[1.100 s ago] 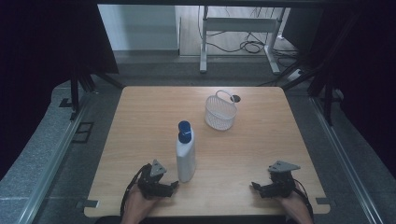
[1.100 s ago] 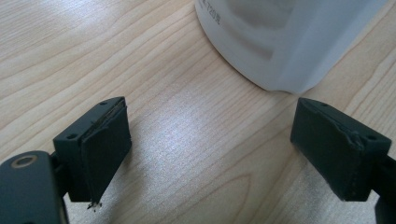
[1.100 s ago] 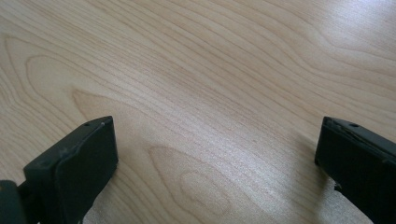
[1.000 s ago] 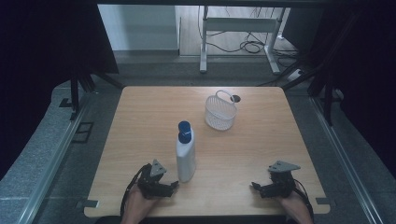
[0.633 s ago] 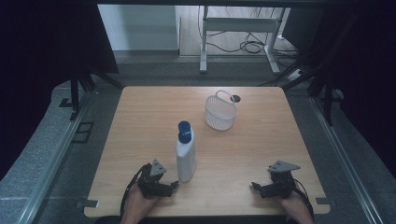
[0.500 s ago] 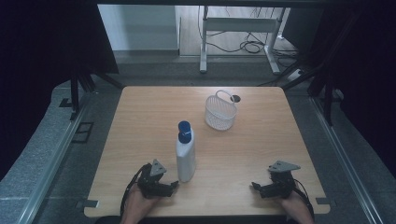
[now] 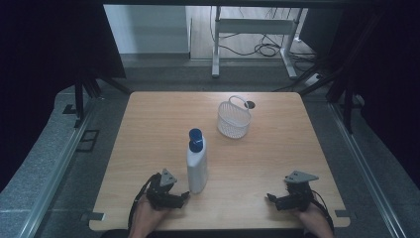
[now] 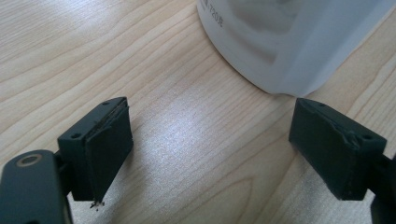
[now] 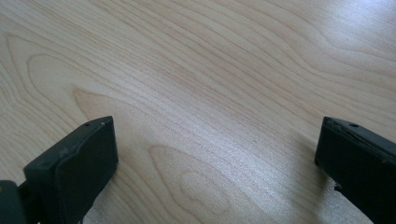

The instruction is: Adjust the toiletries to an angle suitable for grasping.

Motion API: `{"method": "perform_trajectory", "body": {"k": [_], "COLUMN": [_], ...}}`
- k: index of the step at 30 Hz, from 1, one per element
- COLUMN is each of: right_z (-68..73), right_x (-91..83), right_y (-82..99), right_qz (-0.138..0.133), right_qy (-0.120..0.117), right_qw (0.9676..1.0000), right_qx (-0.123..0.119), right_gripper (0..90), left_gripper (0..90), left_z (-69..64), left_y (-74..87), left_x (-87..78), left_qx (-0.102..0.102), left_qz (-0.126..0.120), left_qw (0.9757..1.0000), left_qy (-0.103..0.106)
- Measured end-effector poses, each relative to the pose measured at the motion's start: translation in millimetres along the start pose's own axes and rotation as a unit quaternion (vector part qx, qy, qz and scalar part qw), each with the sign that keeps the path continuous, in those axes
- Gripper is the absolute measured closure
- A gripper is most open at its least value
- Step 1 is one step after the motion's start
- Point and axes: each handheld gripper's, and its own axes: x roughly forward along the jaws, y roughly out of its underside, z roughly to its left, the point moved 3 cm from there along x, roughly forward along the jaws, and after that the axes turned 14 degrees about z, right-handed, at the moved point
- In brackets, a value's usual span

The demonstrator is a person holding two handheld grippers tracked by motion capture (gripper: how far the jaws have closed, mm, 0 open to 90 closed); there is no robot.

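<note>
Your landmark is the white bottle [image 7: 196, 166] with the blue cap [image 7: 195, 134], standing upright on the wooden table [image 7: 148, 124], toward your edge and left of centre.

Your left gripper [image 7: 183, 197] lies low at the table's near edge, just beside the bottle's base on its left, with your left hand [image 7: 148, 215] behind it. In the left gripper view the jaws stand wide apart with bare wood between them; the bottle [image 8: 289, 42] fills the upper right, its rounded base just beyond the tip of the right-hand jaw. Whether that jaw touches the bottle cannot be told. Small print shows on the bottle wall, too blurred to read.

Your right gripper [image 7: 271, 200] rests at the same near edge, well apart from the bottle on its right, with your right hand [image 7: 312, 218] behind it. Its grey three-cornered plate [image 7: 300, 176] faces up. In the right gripper view the jaws are spread wide and hold nothing; wood grain [image 9: 210, 93] lies between them.

A white wire basket [image 7: 233, 119] with an arched handle sits beyond the bottle and to its right, toward the far side of the table. A small dark round spot [image 7: 249, 104] lies just behind the basket; what it is cannot be told.
</note>
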Motion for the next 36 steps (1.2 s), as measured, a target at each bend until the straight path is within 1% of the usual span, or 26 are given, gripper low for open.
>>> {"method": "perform_trajectory", "body": {"k": [5, 6, 7, 9, 11, 15, 16, 17, 18, 19, 20, 21, 22, 23, 24, 25, 26, 27, 28, 29, 32, 33, 34, 36], "right_z": [0.0, 0.0, 0.0, 0.0, 0.0, 0.0, -0.1, -0.1, -0.1, -0.1, -0.1, -0.1, 0.0, 0.0, 0.0, 0.0, -0.1, -0.1, 0.0, 0.0, 0.0, 0.0, 0.0, 0.0], "right_x": [0.0, 0.0, 0.0, 0.0, 0.0, 0.0, 0.0, 0.0, 0.0, 0.0, 0.0, 0.0, 0.0, 0.0, 0.0, 0.0, 0.0, 0.0, 0.0, 0.0, 0.0, 0.0, 0.0, 0.1], "right_y": [0.0, 0.0, 0.0, 0.0, 0.0, 0.0, 0.0, 0.0, 0.0, 0.0, 0.0, 0.0, 0.0, 0.0, 0.0, 0.0, 0.0, 0.0, 0.0, 0.0, 0.0, 0.0, 0.0, -0.1], "right_qz": [0.000, 0.000, 0.000, 0.000, 0.000, 0.000, 0.000, 0.000, 0.000, 0.000, 0.000, 0.000, 0.000, 0.000, 0.000, 0.000, 0.000, 0.000, 0.000, 0.000, 0.000, 0.000, 0.000, 0.000], "right_qy": [0.000, 0.000, 0.000, 0.000, 0.000, 0.000, 0.000, 0.000, 0.000, 0.000, 0.000, 0.000, 0.000, 0.000, 0.000, 0.000, 0.000, 0.000, 0.000, 0.000, 0.000, 0.000, 0.000, -0.001], "right_qw": [1.0000, 1.0000, 1.0000, 1.0000, 1.0000, 1.0000, 1.0000, 1.0000, 1.0000, 1.0000, 1.0000, 1.0000, 1.0000, 1.0000, 1.0000, 1.0000, 1.0000, 1.0000, 1.0000, 1.0000, 1.0000, 1.0000, 1.0000, 1.0000], "right_qx": [0.000, 0.000, 0.000, 0.000, 0.000, 0.000, 0.000, 0.000, 0.000, 0.000, 0.000, 0.000, 0.000, 0.000, 0.000, 0.000, 0.000, 0.000, 0.000, 0.000, 0.000, 0.000, 0.000, 0.000], "right_gripper": [0.0, 0.0, 0.0, 0.0, 0.0, 0.0, 0.0, 0.0, 0.0, 0.0, 0.0, 0.0, 0.0, 0.0, 0.0, 0.0, 0.0, 0.0, 0.0, 0.0, 0.0, 0.0, 0.0, 0.0], "left_gripper": [19.1, 19.1, 22.2, 25.5, 27.2, 34.6, 38.8, 38.8, 43.8, 43.8, 49.2, 51.9, 51.9, 56.3, 56.3, 61.1, 63.4, 63.4, 65.9, 71.1, 78.5, 78.5, 83.2, 86.6], "left_z": [-0.3, -0.1, 0.3, 1.2, 1.3, 2.1, 2.7, 3.3, 4.4, 5.4, 7.8, 7.8, 9.2, 10.5, 11.5, 12.6, 13.1, 13.6, 13.5, 13.6, 13.7, 13.8, 14.6, 15.0], "left_y": [-0.6, -0.7, -0.8, -1.5, -1.9, -4.7, -5.5, -6.3, -6.9, -7.5, -8.7, -8.7, -9.5, -10.2, -11.2, -12.2, -13.3, -14.3, -15.4, -16.7, -20.1, -21.0, -22.2, -22.7], "left_x": [-1.9, -2.4, -2.8, -4.2, -4.5, -6.4, -7.0, -7.4, -8.0, -8.4, -8.8, -8.8, -9.0, -9.5, -9.6, -10.0, -10.0, -9.7, -9.1, -8.6, -7.1, -6.6, -5.8, -5.2], "left_qx": [-0.001, -0.003, -0.005, -0.010, -0.010, -0.010, -0.011, -0.014, -0.016, -0.021, -0.029, -0.029, -0.032, -0.034, -0.038, -0.038, -0.039, -0.039, -0.040, -0.039, -0.036, -0.036, -0.037, -0.040], "left_qz": [0.003, 0.004, 0.003, 0.004, 0.004, -0.001, -0.003, -0.006, -0.007, -0.008, -0.010, -0.010, -0.013, -0.014, -0.019, -0.020, -0.022, -0.023, -0.026, -0.026, -0.028, -0.029, -0.029, -0.029], "left_qw": [1.0000, 1.0000, 1.0000, 0.9999, 0.9999, 0.9999, 0.9999, 0.9999, 0.9998, 0.9997, 0.9995, 0.9995, 0.9994, 0.9993, 0.9991, 0.9991, 0.9990, 0.9990, 0.9988, 0.9989, 0.9989, 0.9989, 0.9988, 0.9987], "left_qy": [0.001, 0.000, 0.001, 0.003, 0.002, 0.000, -0.002, -0.002, -0.003, -0.004, -0.003, -0.003, -0.003, -0.002, 0.001, 0.002, 0.005, 0.006, 0.007, 0.008, 0.007, 0.008, 0.012, 0.013]}}
